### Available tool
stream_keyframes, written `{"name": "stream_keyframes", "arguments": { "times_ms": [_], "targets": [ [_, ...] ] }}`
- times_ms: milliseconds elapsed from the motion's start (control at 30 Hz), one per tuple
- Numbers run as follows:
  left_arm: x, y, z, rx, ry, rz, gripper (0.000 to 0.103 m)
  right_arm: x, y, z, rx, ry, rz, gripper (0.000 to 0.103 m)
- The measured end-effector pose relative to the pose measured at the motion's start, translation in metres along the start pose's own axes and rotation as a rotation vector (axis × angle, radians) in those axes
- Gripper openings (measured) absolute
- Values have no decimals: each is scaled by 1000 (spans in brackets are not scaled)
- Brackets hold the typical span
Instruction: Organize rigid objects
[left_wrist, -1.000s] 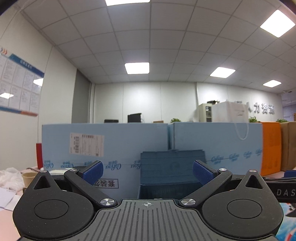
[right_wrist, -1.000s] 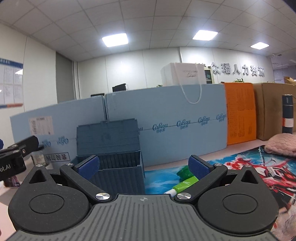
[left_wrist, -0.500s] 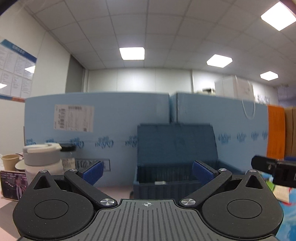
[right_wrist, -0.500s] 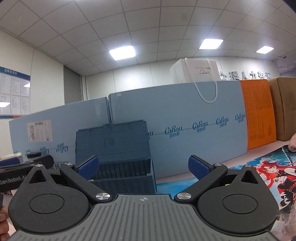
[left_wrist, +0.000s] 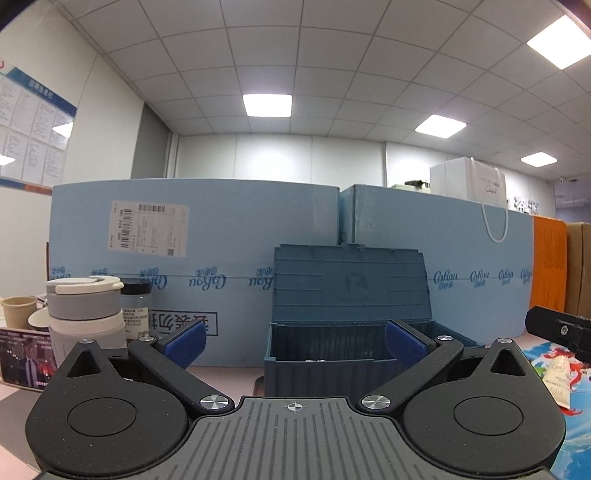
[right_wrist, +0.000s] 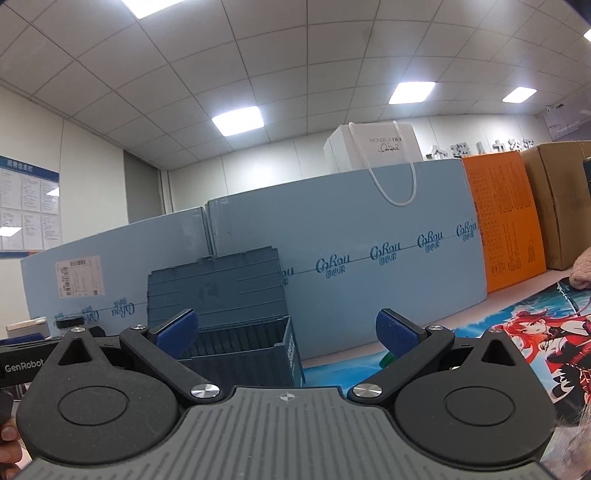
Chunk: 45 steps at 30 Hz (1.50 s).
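A dark blue plastic storage box with its lid raised stands on the table straight ahead of my left gripper, which is open and empty just in front of it. The same box sits ahead and left of my right gripper, also open and empty. A white tube lies on the printed mat at the right of the left wrist view. A bit of a green object shows behind my right finger. The box's contents are mostly hidden.
Tall light blue foam boards wall off the table's back. A grey and white lidded cup, a jar and paper cups stand at left. An anime mat, orange box and cardboard box lie right.
Both grippers have tilted and shifted; the left view dropped closer to the table, bringing the open box and cups into view. The right view tilted upward, hiding the green objects. Both stay open.
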<state>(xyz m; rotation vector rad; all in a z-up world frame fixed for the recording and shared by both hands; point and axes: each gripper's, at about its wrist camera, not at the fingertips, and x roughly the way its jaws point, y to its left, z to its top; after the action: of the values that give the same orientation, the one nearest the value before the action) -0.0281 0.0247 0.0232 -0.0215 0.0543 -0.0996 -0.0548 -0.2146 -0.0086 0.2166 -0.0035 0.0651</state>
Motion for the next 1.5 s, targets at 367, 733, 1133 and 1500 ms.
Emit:
{"name": "stream_keyframes", "arguments": {
  "times_ms": [367, 733, 1133, 1500],
  "targets": [
    [-3, -1, 0, -1, -19, -8, 103, 0, 5, -2, -18, 5, 32, 103],
    [-5, -1, 1, -5, -32, -7, 103, -4, 9, -4, -46, -24, 34, 103],
    [-8, 0, 2, -17, -48, -14, 103, -5, 10, -4, -46, -32, 30, 103],
    [-9, -1, 2, -19, -50, -17, 103, -6, 10, -4, -52, -30, 30, 103]
  ]
}}
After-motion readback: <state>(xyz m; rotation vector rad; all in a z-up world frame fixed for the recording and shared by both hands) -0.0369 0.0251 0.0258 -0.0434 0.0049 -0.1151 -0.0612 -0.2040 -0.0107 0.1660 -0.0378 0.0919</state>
